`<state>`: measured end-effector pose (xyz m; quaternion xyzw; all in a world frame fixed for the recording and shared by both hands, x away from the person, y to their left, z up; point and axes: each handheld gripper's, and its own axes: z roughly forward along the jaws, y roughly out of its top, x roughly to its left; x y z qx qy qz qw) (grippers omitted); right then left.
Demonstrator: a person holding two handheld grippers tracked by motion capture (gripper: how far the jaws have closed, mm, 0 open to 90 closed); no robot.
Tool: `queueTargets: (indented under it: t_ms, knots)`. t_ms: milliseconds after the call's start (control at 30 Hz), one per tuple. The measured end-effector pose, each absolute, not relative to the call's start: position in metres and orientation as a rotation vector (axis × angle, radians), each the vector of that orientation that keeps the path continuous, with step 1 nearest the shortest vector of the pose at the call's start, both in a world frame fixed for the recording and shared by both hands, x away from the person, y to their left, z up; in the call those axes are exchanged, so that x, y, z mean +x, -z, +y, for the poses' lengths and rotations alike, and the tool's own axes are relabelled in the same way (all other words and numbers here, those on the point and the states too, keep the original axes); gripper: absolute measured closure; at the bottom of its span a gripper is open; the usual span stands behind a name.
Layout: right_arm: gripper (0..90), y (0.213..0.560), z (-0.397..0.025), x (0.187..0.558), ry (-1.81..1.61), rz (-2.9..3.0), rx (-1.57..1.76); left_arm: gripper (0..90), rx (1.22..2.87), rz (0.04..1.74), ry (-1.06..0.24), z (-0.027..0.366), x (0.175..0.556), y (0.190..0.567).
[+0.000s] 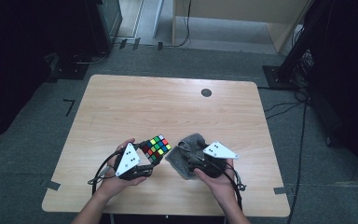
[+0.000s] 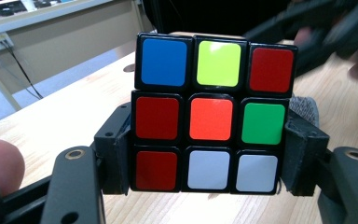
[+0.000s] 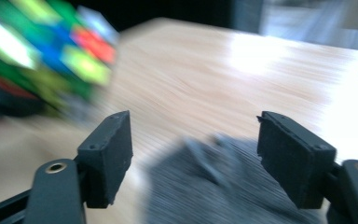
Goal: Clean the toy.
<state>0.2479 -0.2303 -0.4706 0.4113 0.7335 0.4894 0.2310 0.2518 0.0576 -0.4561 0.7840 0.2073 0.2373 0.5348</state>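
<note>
High cam overhead; gripper cams close, sharing cube (image 2: 212, 119).

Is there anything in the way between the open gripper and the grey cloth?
Nothing visible. The right gripper hangs open with the grey cloth lying right below its jaws. The colour cube sits off to the side, clamped in the left gripper.

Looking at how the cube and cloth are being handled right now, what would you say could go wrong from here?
1. The left gripper clamps the cube only across its lower two rows; a push from the cloth could twist a layer or tip it out.
2. The right gripper has its jaws open over the grey cloth, and its view is blurred, so a hurried close may catch only a fold.
3. The cloth lies close beside the cube and could snag on it.
</note>
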Motion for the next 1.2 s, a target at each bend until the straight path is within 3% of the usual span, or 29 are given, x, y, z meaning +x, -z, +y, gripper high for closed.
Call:
queueTargets:
  t_ms: [400, 600, 867, 1067, 1200]
  knots:
    - [24.5, 0.516, -0.228, 0.269, -1.129, 2.138, 1.134, 33.6, 1.865, 0.502, -0.496, 0.057, 0.252, 0.455]
    - [37.2, 0.520, -0.229, 0.273, -1.135, 2.206, 1.180, 33.6, 1.862, 0.533, -0.463, 0.058, 0.255, 0.455]
    - [39.6, 0.522, -0.230, 0.273, -1.126, 2.238, 1.233, 33.6, 1.838, 0.556, -0.438, 0.062, 0.257, 0.453]
    - [63.7, 0.521, -0.235, 0.270, -1.169, 2.229, 1.272, 33.5, 1.830, 0.564, -0.423, 0.063, 0.258, 0.453]
    - [72.0, 0.520, -0.235, 0.268, -1.176, 2.207, 1.293, 33.6, 1.835, 0.561, -0.417, 0.062, 0.258, 0.454]
